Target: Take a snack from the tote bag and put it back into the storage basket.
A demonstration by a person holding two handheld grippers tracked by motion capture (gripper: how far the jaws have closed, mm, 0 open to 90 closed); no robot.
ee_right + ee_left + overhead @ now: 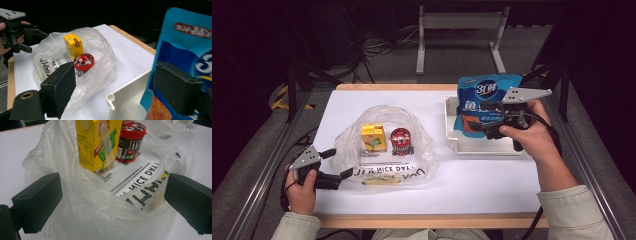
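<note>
in the high view, the left gripper [343, 166] sits at the near left of the white table [492, 175], its jaws spread at the near left edge of a clear plastic bag [424, 150]. inside the bag stand a yellow drink carton [373, 137] and a red-lidded m&m's tub [401, 140], side by side. at the right, the right gripper [492, 120] meets a blue snack pouch [482, 95], which stands upright over a white tray [492, 145]. whether the pouch is pinched cannot be told from here.

in the left gripper view, the left gripper [112, 202] has its jaws released and wide apart, with the crumpled rim of the plastic bag [87, 212] between them, touching neither pad clearly. the drink carton [96, 145] and the m&m's tub [131, 141] stand just beyond, touching or nearly so, on printed lettering.

in the right gripper view, the right gripper [115, 87] is open wide. one pad lies against the face of the blue pouch [185, 50], and the other stands well clear of it. the corner of the white tray [127, 97] lies between the jaws. farther off, the bag [100, 67] holds the carton [73, 46] and the tub [84, 61], with the left gripper [36, 41] at its far edge.
</note>
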